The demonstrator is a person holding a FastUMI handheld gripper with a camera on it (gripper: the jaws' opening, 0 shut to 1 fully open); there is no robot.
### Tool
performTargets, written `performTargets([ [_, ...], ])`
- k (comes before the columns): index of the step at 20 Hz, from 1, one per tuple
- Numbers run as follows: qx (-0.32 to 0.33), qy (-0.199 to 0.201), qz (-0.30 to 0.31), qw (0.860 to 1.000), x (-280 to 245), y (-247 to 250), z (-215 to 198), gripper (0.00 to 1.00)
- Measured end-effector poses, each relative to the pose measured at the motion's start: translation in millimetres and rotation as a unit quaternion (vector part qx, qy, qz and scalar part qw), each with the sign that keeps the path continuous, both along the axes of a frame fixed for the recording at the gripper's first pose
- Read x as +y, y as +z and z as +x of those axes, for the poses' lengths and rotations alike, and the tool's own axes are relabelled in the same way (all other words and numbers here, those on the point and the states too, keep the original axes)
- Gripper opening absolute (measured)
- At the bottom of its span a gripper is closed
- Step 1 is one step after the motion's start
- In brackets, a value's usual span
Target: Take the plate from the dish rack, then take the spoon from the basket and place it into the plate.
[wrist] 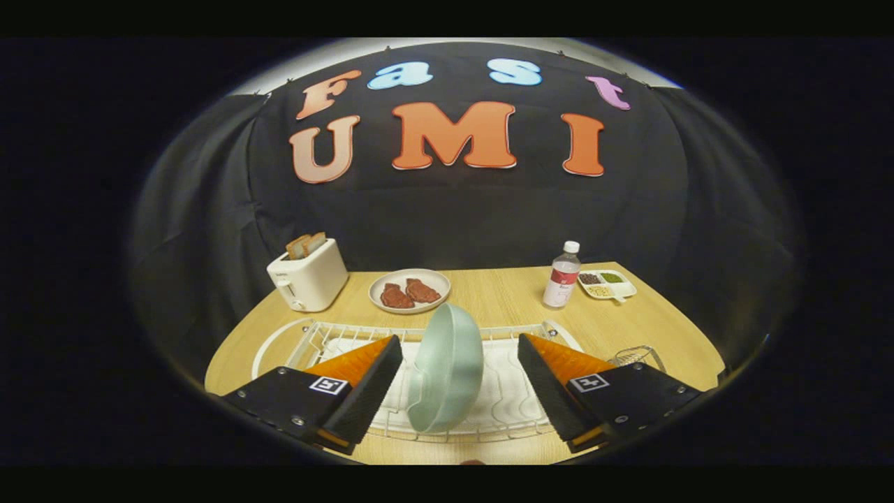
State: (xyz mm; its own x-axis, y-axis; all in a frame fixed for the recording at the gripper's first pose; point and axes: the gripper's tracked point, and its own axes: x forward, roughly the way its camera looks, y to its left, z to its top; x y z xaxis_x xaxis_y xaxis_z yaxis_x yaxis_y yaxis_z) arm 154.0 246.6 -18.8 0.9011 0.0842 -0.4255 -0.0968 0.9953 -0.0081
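Observation:
A pale green plate stands on its edge in the white wire dish rack. It sits right between my two fingers, with a gap on each side. My gripper is open around it, neither finger touching. A wire basket shows just past the right finger, at the rack's right; I cannot make out the spoon in it.
Beyond the rack on the wooden table stand a white toaster with bread slices, a plate of meat pieces, a plastic bottle and a small divided dish. Black cloth walls close off the back.

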Motion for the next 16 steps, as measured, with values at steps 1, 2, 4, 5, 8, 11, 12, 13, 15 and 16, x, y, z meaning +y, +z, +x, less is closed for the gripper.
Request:
performTargets([
  [1, 0.011, -0.002, 0.001, 1.000, 1.7, -5.1, 2.4, 0.99],
  [2, 0.025, -0.007, 0.006, 1.000, 3.6, -11.0, 4.3, 0.99],
  [4, 0.044, -0.019, 0.015, 0.999, 4.8, -21.6, 7.4, 0.93],
  [5, 0.050, -0.026, 0.012, 0.998, 2.3, -25.6, 9.7, 0.88],
  [8, 0.077, -0.032, 0.018, 0.996, 5.6, -40.1, 7.9, 0.71],
  [11, 0.109, -0.052, 0.036, 0.992, 6.0, -55.9, 8.8, 0.51],
  [12, 0.114, -0.063, 0.036, 0.991, 5.1, -57.4, 8.6, 0.39],
  [13, 0.106, -0.069, 0.034, 0.991, 4.1, -54.2, 11.7, 0.35],
  [15, 0.102, -0.088, 0.011, 0.991, -1.6, -52.0, 11.6, 0.31],
  [16, 0.097, -0.095, -0.001, 0.991, -2.9, -49.1, 13.3, 0.29],
])
